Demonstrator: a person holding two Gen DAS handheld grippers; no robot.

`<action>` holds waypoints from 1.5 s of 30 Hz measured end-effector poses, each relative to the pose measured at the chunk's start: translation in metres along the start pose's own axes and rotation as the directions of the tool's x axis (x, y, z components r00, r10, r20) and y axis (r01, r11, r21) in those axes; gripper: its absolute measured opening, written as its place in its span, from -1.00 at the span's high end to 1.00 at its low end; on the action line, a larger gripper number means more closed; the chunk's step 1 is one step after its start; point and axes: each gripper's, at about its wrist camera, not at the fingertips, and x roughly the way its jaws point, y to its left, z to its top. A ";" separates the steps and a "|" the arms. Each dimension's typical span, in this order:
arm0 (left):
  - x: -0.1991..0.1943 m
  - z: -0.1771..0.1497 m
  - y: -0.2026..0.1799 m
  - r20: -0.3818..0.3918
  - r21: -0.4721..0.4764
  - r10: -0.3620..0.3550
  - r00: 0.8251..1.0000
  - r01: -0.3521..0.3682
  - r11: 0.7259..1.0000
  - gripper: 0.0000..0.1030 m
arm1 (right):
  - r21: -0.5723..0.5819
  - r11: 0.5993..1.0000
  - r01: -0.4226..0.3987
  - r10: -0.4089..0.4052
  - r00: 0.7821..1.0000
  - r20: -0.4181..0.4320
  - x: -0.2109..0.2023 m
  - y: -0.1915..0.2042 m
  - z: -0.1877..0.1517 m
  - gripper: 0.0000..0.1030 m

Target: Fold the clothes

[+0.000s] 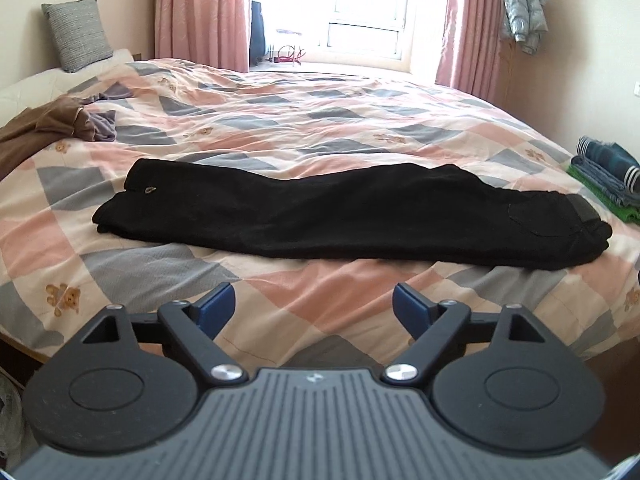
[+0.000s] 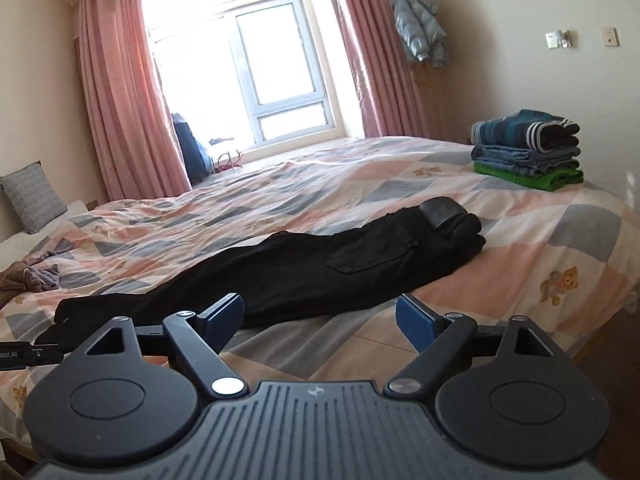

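Note:
A pair of black trousers (image 1: 304,220) lies folded lengthwise across the patchwork bedspread (image 1: 320,132), waistband to the right, leg ends to the left. It also shows in the right wrist view (image 2: 304,272). My left gripper (image 1: 314,308) is open and empty, held above the bed's near edge just short of the trousers. My right gripper (image 2: 320,316) is open and empty, near the trousers' middle at the near edge. The left gripper's tip (image 2: 24,354) shows at the right wrist view's left edge.
A stack of folded clothes (image 2: 528,148) sits at the bed's far right corner; it also shows in the left wrist view (image 1: 608,176). Crumpled brown and purple clothes (image 1: 52,128) lie at the left. A grey pillow (image 1: 76,34) leans at the headboard.

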 end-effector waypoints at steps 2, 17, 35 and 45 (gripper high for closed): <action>0.009 0.002 0.002 -0.012 0.000 0.013 1.000 -0.013 1.000 -0.68 | -0.001 1.000 -0.006 0.006 1.000 -0.009 0.007 0.003 0.002 -0.71; 0.110 0.008 0.015 -0.149 0.006 0.124 0.981 -0.125 0.992 -0.68 | -0.014 0.997 -0.078 0.073 0.978 -0.193 0.140 0.025 -0.005 -0.74; 0.175 0.022 0.260 0.054 -0.774 -0.021 0.998 0.055 0.630 -0.55 | 0.050 0.999 0.003 0.012 0.953 -0.303 0.195 0.012 -0.020 -0.96; 0.218 0.004 0.280 0.088 -0.840 0.002 0.996 0.073 0.537 -0.52 | 0.018 0.999 0.037 -0.029 0.946 -0.323 0.212 0.015 -0.026 -0.96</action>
